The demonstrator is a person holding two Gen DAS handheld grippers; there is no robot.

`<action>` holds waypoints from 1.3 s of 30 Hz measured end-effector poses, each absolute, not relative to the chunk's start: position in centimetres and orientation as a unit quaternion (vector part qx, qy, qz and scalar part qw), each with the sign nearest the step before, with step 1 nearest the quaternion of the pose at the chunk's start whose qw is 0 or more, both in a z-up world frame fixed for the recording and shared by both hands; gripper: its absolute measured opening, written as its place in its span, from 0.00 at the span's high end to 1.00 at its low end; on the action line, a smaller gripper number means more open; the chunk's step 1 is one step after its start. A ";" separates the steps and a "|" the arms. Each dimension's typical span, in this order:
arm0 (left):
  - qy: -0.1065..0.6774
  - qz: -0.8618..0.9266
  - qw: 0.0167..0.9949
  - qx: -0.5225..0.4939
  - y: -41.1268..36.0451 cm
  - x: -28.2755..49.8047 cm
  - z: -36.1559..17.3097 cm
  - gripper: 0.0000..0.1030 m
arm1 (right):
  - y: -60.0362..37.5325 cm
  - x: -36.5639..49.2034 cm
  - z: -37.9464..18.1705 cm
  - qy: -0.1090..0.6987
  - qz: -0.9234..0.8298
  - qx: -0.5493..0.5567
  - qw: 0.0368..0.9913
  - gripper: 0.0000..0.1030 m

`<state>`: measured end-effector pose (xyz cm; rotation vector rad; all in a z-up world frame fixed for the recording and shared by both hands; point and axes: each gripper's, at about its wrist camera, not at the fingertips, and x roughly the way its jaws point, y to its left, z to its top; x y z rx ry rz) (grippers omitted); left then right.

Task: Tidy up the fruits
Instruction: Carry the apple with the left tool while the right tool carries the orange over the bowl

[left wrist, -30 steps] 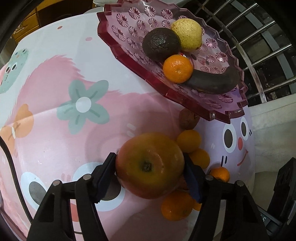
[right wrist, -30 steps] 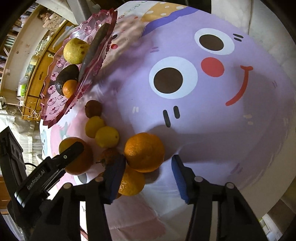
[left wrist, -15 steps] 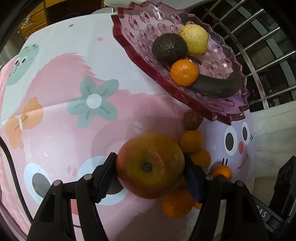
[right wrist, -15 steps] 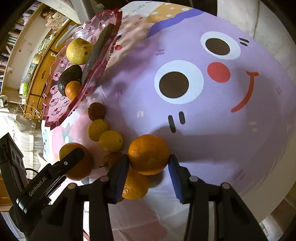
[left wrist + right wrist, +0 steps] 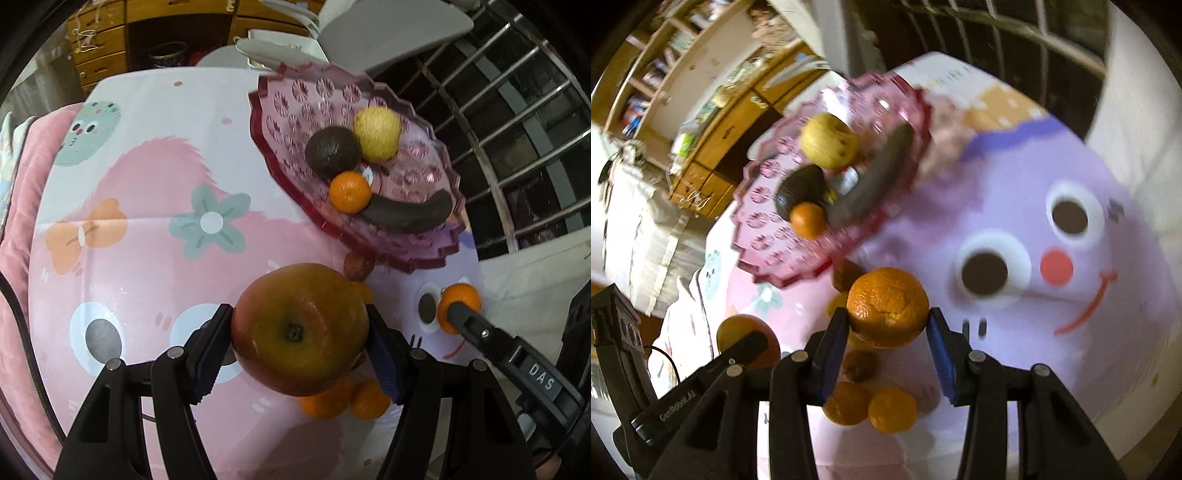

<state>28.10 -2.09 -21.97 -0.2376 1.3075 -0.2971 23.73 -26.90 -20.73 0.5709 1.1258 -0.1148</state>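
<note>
Our left tool (image 5: 300,332) is clamped on a large red-and-yellow apple (image 5: 300,328), its two blue-padded fingers (image 5: 207,354) pressing the fruit's sides, stem end facing the camera. The apple is lifted above the desk (image 5: 147,155), which is covered with a pink and lilac cartoon cloth.

Our right tool (image 5: 888,332) is clamped on a big orange (image 5: 888,306), held between its blue pads and raised above the cloth. From the left wrist view, that orange sits to the right of the left tool, partly hidden behind the dark finger marked "DAS" (image 5: 509,354).

Ahead of the left tool and to its right stands the pink glass fruit plate (image 5: 295,110), with a scalloped rim and a flower pattern. On it lie a yellow pear (image 5: 376,133), a dark avocado (image 5: 332,151) touching the pear, a small mandarin (image 5: 349,192) just beside the avocado, and a blackened banana (image 5: 406,216) curving along the plate's near edge.

Between the plate and the left tool, a brown walnut-like fruit (image 5: 356,267) rests on the cloth, just beyond the apple. Beneath the apple, small oranges (image 5: 343,404) lie together on the desk. The right wrist view shows the same cluster (image 5: 871,406) under the right tool, with a brownish fruit (image 5: 860,365) among them; this view is blurred, so finer detail cannot be told. Beyond the desk stand wooden drawers (image 5: 107,48) and a metal railing (image 5: 517,129).
</note>
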 end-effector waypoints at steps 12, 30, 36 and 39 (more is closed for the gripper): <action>0.533 -0.095 0.829 -0.139 -3.4 29.8 -18.3 0.35 | -28.5 28.1 -16.2 0.473 0.027 0.160 0.866 0.58; 0.515 -0.055 0.845 -0.131 -5.7 35.3 -20.8 0.34 | -28.6 33.5 -20.5 0.491 0.091 0.106 0.860 0.57; 0.520 -0.052 0.844 -0.121 -6.2 35.9 -21.0 0.34 | -28.3 33.9 -21.0 0.494 0.095 0.104 0.858 0.55; 0.520 -0.057 0.844 -0.122 -6.4 36.1 -20.8 0.30 | -28.2 33.9 -20.9 0.495 0.099 0.105 0.857 0.49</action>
